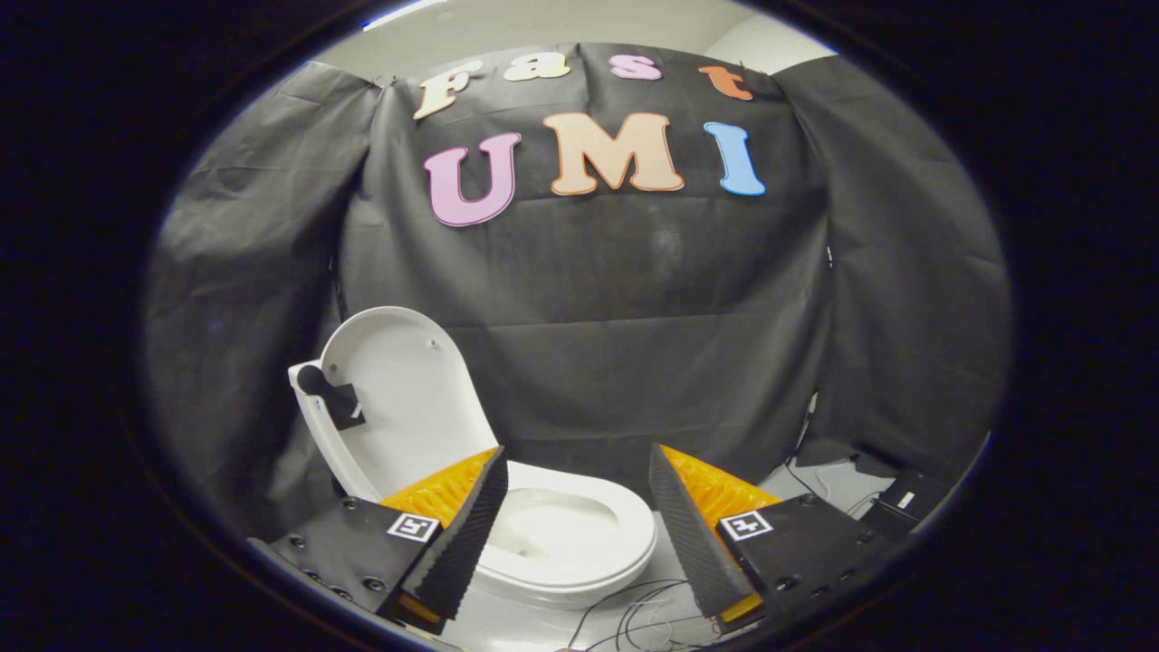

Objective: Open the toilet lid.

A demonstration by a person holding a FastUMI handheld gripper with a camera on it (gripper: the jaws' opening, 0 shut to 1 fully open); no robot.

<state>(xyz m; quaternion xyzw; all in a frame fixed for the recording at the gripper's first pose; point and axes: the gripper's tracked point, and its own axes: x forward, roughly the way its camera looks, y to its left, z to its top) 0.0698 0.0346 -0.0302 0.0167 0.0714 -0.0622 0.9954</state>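
The white toilet lid [398, 398] stands upright, leaning back to the left against the tank, with a small black patch [340, 403] on its edge. Below it the white seat and bowl [579, 534] lie uncovered, just ahead of and partly between my fingers. My gripper [575, 462] is open, with its fingers [466, 534] wide apart and nothing held between them. The lid is up and to the left of the left finger, apart from it.
The black cloth wall hangs close behind the toilet. Thin cables [634, 611] trail over the pale floor in front of the bowl. A dark box [905, 503] with more wires sits on the floor to the right.
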